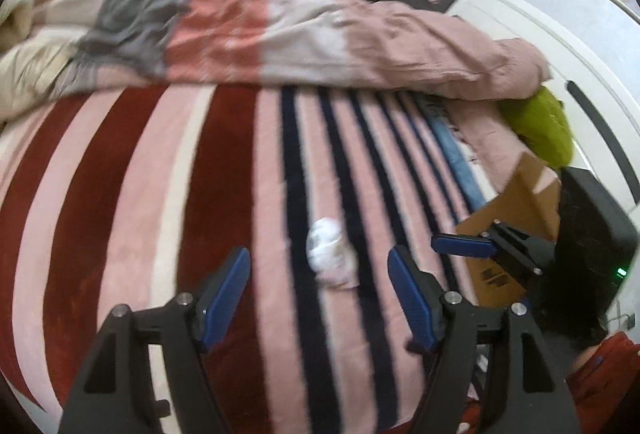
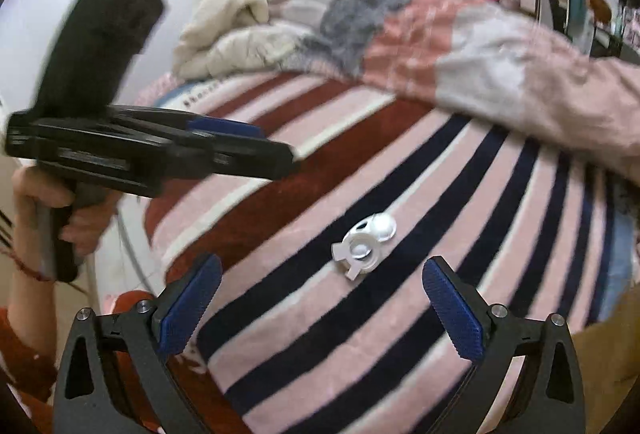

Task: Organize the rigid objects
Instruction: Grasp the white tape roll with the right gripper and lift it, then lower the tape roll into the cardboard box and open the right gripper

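Lying on the striped bed (image 2: 400,314), the white plastic piece (image 2: 363,246) sits at twelve o'clock from the right claw (image 2: 322,298), just beyond its wide-spread, empty blue pads, long axis running from seven to one o'clock. The left claw (image 1: 320,290) is likewise wide and empty, with the piece between its fingertips. Which claw is nearer I cannot tell. A cardboard box (image 1: 512,218) waits at two o'clock from the left claw.

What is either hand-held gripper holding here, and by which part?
Nothing. The left hand-held gripper and right hand-held gripper are both open and empty; the white plastic piece lies loose on the striped blanket.
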`<state>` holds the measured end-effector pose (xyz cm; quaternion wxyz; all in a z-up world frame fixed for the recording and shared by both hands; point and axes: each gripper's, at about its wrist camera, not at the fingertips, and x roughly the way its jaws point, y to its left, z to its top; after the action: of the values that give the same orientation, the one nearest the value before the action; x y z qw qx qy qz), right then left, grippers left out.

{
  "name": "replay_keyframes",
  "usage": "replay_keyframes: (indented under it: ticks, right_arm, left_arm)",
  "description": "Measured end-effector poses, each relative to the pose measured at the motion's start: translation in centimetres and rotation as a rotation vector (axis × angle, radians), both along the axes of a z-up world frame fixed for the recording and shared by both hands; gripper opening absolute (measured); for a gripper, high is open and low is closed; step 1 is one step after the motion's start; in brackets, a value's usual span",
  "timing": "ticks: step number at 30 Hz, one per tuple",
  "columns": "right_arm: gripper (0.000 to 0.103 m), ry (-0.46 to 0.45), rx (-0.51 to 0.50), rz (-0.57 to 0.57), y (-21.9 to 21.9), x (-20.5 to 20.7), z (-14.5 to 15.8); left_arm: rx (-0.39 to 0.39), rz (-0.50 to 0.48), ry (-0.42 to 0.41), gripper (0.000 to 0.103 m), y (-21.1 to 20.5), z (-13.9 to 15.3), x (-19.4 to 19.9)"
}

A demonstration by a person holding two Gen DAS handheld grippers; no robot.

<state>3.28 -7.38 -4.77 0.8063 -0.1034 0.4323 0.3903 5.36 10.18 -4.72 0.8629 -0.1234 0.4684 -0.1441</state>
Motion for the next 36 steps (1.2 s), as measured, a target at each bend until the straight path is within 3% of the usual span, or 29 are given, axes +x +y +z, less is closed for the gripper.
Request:
replay_keyframes:
  ticks: [5, 6, 7, 10, 12, 13, 19, 26, 31, 36]
  right_arm:
    - [0.079, 0.093, -0.014, -0.038, 1.4, 3.0, -5.8]
    - [0.071, 0.111, -0.013, -0.045, 1.6, 3.6, -6.9]
    - [0.064, 0.123, -0.011, -0.049, 1.7, 4.0, -7.4]
    - [0.054, 0.173, -0.013, -0.074, 2.0, 5.3, -9.6]
    - [0.045, 0.162, -0.015, -0.09, 2.0, 5.4, -9.8]
    - [0.041, 0.146, -0.021, -0.097, 2.1, 5.3, -9.6]
    - [0.04, 0.091, -0.036, -0.088, 1.7, 4.1, -7.7]
    - [0.04, 0.015, -0.014, -0.031, 0.1, 1.4, -2.6]
    - [0.04, -0.09, 0.008, -0.001, -2.0, -1.0, 1.9]
    - [0.04, -0.191, 0.028, -0.015, -5.4, -3.0, 5.2]
  left_arm:
    - [-0.026, 0.033, 0.056, 0.068, 1.8, -3.1, 0.2]
    - [-0.028, 0.036, 0.063, 0.068, 1.8, -3.4, 0.3]
    - [-0.028, 0.039, 0.071, 0.068, 1.9, -3.9, 0.4]
    - [-0.009, 0.037, 0.082, 0.068, 1.9, -4.4, 0.4]
    - [0.0, 0.029, 0.083, 0.068, 1.7, -4.5, 0.4]
    - [0.0, 0.023, 0.084, 0.068, 1.6, -4.5, 0.4]
    - [-0.038, -0.029, 0.062, 0.068, -0.3, -3.4, 0.4]
    - [-0.095, -0.154, -0.013, 0.067, -5.3, 1.1, -0.7]
    - [-0.129, -0.269, -0.054, 0.034, -10.4, 4.8, -1.6]
    - [-0.087, -0.314, -0.101, 0.015, -15.0, 7.5, -1.9]
